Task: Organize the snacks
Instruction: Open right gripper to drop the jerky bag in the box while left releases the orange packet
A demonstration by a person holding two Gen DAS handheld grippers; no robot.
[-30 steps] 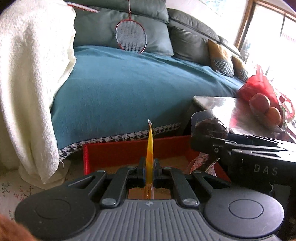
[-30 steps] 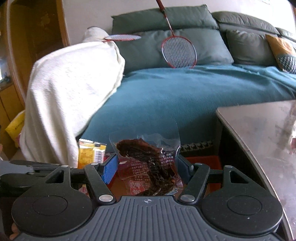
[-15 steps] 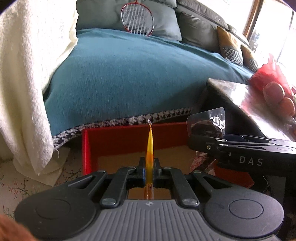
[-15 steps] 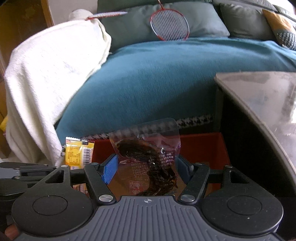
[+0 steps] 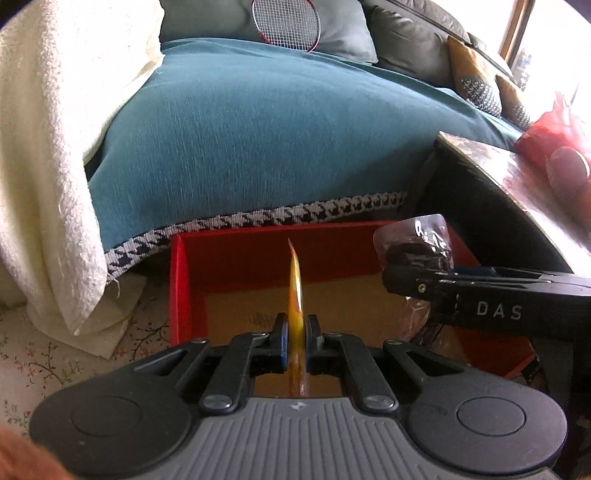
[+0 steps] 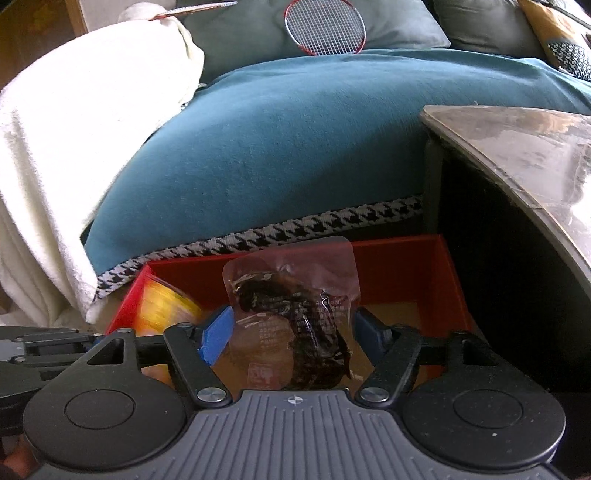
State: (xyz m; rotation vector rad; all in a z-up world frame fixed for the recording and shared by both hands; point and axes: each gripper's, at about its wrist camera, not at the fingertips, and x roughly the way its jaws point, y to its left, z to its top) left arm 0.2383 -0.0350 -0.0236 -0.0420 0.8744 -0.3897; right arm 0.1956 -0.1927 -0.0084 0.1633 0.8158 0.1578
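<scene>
Both grippers hang over a red box (image 5: pixel 236 258) with a brown cardboard floor, sitting on the floor at the foot of a sofa draped in a teal throw (image 5: pixel 258 140) with houndstooth trim. Left gripper (image 5: pixel 295 332): jaws pinched tight on a thin yellow-orange snack packet (image 5: pixel 295 291), seen edge-on in the left wrist view; the packet stands up between the pads, its pointed top rising above the fingertips against the box's far wall, its lower end running back toward the gripper body. In the right wrist view the same packet shows as a blurred yellow patch at the box's left corner. Right gripper (image 6: pixel 293 328): jaws opening, blue pads (image 6: pixel 216 334) standing off on either side of a clear vacuum pouch of dark dried meat (image 6: pixel 295 314). The pouch sits between the fingers, upright, upper edge above the fingertips; a narrow gap shows at both pads, so they no longer press on it. It is over the middle of the box interior; whether its lower end rests on the box floor is hidden by the gripper body. Cream blanket (image 6: pixel 74 147) heaped on the sofa's left; badminton racket (image 6: pixel 325 26) against the grey cushions; dark side table (image 6: pixel 517 147) with a glossy top beside the box on the right.
</scene>
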